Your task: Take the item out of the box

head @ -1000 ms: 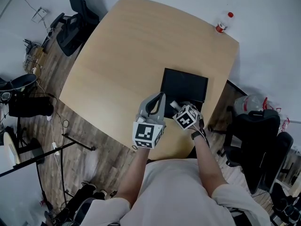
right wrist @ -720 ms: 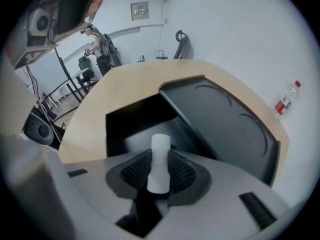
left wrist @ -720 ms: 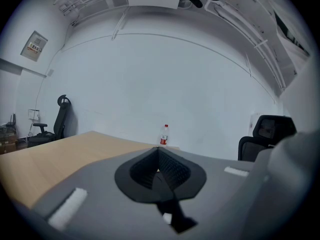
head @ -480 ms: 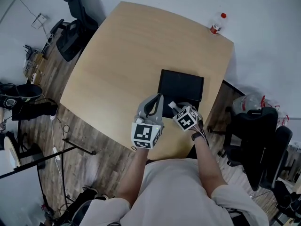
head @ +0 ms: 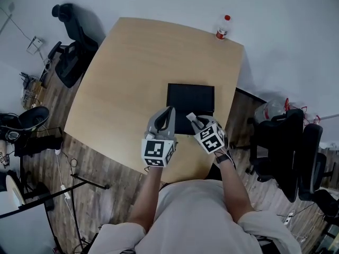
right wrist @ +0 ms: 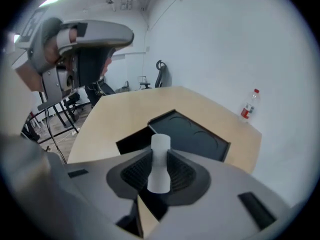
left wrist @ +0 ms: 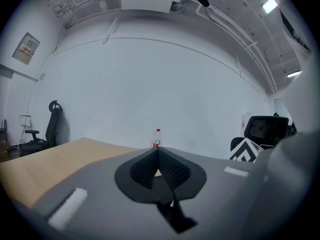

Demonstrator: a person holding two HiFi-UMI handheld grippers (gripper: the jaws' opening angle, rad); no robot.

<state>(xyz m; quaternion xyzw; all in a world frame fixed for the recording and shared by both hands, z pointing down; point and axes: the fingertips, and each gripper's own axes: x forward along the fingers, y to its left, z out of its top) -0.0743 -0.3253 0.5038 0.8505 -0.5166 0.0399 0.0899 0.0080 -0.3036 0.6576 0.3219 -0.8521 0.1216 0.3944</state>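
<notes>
Lifting-out is in hand: the right tongs [head: 194, 121] are closing on the white item [right wrist: 160, 165], gripped between their pads by the near edge of the open black box [head: 190, 96]. The left tongs [head: 169, 111] are clenched and empty. Next, probably, carry it clear to the bare counter [head: 132, 62] — without squeezing it askew.

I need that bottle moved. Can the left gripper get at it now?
Probably yes, with a long stretch: the left gripper is empty, and only the low black box lies between it and the bottle. Its shut jaws must open first.

Box [head: 190, 99] on surface [head: 127, 62], near side.
Bottle [head: 222, 27] at far edge, well behind box; chairs [head: 286, 142] beside surface, left and right.
</notes>
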